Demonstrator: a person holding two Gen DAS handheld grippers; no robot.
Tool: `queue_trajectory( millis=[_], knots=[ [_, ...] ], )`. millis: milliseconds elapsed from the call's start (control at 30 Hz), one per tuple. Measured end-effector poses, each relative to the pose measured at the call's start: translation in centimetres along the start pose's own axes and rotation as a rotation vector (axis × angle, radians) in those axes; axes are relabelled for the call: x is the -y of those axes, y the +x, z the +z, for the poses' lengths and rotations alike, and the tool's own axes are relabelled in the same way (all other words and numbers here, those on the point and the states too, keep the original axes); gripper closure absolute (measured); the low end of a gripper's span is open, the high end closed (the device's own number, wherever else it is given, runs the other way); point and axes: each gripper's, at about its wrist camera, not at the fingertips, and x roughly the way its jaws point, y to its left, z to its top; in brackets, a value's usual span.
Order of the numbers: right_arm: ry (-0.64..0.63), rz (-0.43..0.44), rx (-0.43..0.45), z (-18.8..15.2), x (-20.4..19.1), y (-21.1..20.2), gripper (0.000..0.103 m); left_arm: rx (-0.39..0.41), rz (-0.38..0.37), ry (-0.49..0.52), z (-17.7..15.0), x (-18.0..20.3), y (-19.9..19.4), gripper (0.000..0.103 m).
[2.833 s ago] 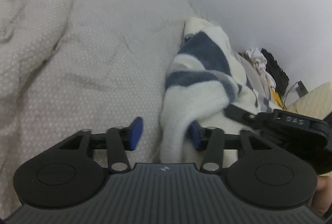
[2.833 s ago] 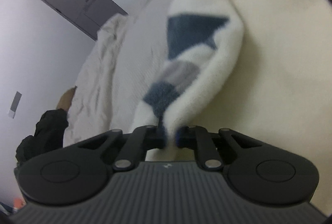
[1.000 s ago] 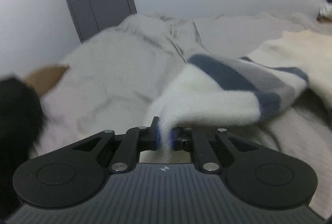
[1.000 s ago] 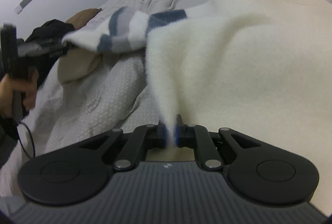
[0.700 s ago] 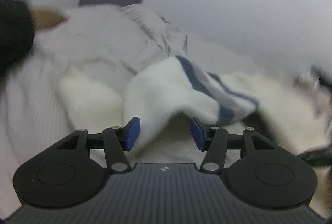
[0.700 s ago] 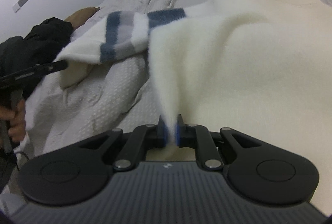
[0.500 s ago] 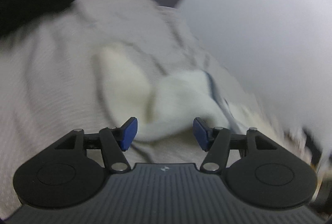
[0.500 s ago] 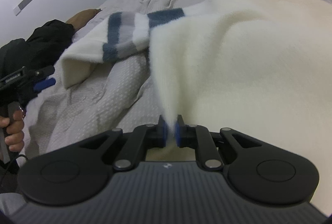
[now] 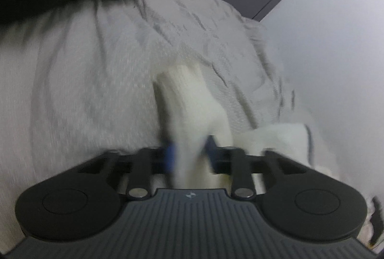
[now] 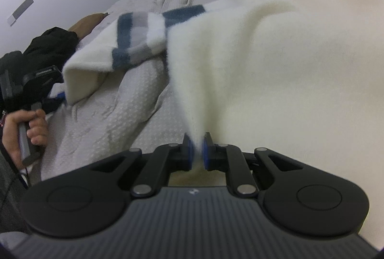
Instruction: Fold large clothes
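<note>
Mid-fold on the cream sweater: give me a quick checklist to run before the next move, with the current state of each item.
1. Right gripper pinching the sweater edge: ok, cloth between shut pads.
2. Left gripper on the sleeve cuff: cannot tell; jaws have just been closing with cream cloth between them, view blurred.
3. Striped sleeve laid out flat: not ok, bent and rumpled.
4. Sweater body smooth: not ok, tented up toward the right gripper.
5. Bedspread under the sweater flat: not ok, wrinkled.

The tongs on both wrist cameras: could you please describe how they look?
Both the left tongs and the right tongs are matte black plastic linkages with silver pivot pins, blue pads, round side discs and a ribbed dark base bearing a small white logo.
</note>
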Motion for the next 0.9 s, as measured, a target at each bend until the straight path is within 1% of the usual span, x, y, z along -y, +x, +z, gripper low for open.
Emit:
queue_trajectory(
  millis=[67,100,133,200,267,300,367,433,500,600,633,667,700,733,800,833,900],
  knots=[
    [-0.020,-0.008,0.001,0.0,-0.4,0.1,0.090,-0.002,0.035,0.072,1.7,0.9,0.1,0.088],
    [-0.038,-0.011,0.003,0.0,-0.7,0.1,0.090,0.022,0.047,0.107,2.8,1.1,-0.4,0.088],
    [-0.062,-0.016,0.005,0.0,-1.0,0.0,0.090,0.067,0.062,0.126,4.2,1.5,-0.7,0.089],
    [-0.086,-0.015,0.011,-0.1,-1.4,0.0,0.090,0.162,0.052,0.127,7.6,2.1,-2.3,0.090],
    [-0.095,-0.009,0.011,-0.1,-1.5,0.2,0.089,0.222,0.038,0.142,10.6,3.1,-3.3,0.090],
    [-0.104,-0.007,0.010,-0.1,-1.6,0.3,0.089,0.246,0.032,0.174,12.0,4.0,-3.5,0.090],
    [-0.109,-0.001,0.001,0.0,-1.8,0.6,0.089,0.291,0.038,0.252,13.7,6.0,-3.3,0.090],
    [-0.115,0.007,-0.005,0.1,-2.1,0.8,0.089,0.305,0.057,0.295,14.1,7.3,-2.4,0.090],
    [-0.118,0.006,-0.010,0.2,-2.2,1.1,0.089,0.303,0.100,0.310,13.7,8.0,-0.6,0.090],
    [-0.112,0.004,-0.021,0.2,-2.2,1.6,0.089,0.273,0.183,0.316,12.1,7.4,2.9,0.090],
    [-0.113,0.004,-0.023,0.2,-2.2,1.7,0.089,0.252,0.190,0.289,11.7,6.8,4.0,0.090],
    [-0.112,0.005,-0.025,0.2,-2.2,1.7,0.089,0.222,0.176,0.254,11.7,6.2,5.3,0.089],
    [-0.109,0.006,-0.027,0.3,-2.1,1.8,0.089,0.194,0.159,0.219,11.0,5.3,5.6,0.089],
    [-0.105,0.010,-0.030,0.3,-1.9,1.8,0.089,0.182,0.154,0.195,10.6,4.7,6.1,0.089],
    [-0.097,0.019,-0.030,0.5,-1.6,1.7,0.089,0.159,0.149,0.179,9.9,3.9,6.6,0.088],
    [-0.084,0.024,-0.028,0.5,-1.3,1.6,0.089,0.144,0.152,0.168,9.6,3.6,6.7,0.085],
    [-0.064,0.032,-0.019,0.3,-1.0,1.2,0.089,0.098,0.140,0.139,9.2,3.2,6.6,0.069]
  ],
)
